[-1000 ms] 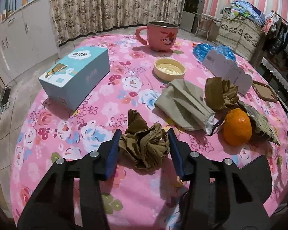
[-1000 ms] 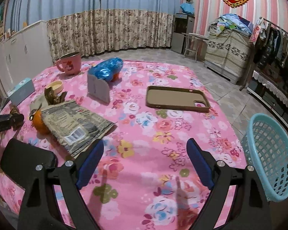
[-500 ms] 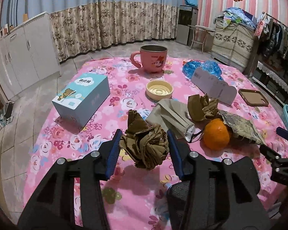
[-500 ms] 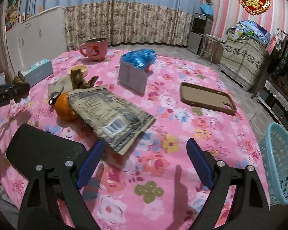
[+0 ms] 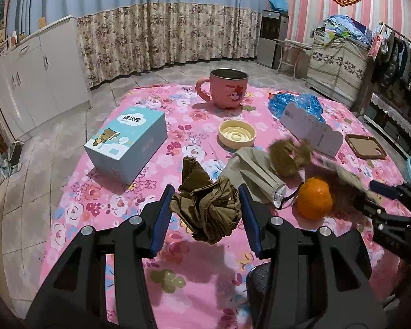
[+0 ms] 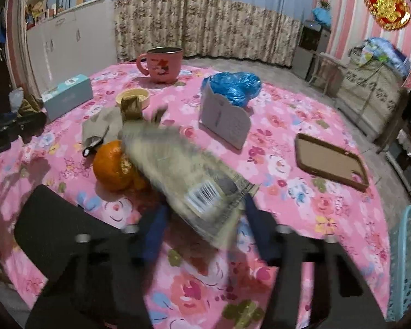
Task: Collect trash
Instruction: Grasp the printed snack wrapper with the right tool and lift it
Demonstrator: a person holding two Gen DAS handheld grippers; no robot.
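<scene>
My left gripper (image 5: 205, 205) is shut on a crumpled brown paper ball (image 5: 208, 213) and holds it just above the pink floral tablecloth (image 5: 101, 197). In the right wrist view my right gripper (image 6: 205, 227) is closing its jaws on the near end of a blurred printed snack wrapper (image 6: 194, 181), and both pads touch its edges. The wrapper's far end lies over an orange (image 6: 109, 164). A second brown paper ball (image 5: 287, 156) sits beside a grey face mask (image 5: 254, 172). The right gripper (image 5: 383, 200) also shows at the right edge of the left wrist view.
A light-blue mesh basket (image 6: 405, 268) stands off the table's right edge. On the table are a pink mug (image 5: 227, 87), a blue tissue box (image 5: 126, 142), a cream lid (image 5: 237, 134), a scalloped card (image 5: 309, 131), a blue plastic bag (image 6: 233, 85) and a brown phone case (image 6: 331, 161).
The right gripper swung left over the wrapper and narrowed its jaws from wide open onto it. The left gripper rose a little with the paper ball.
</scene>
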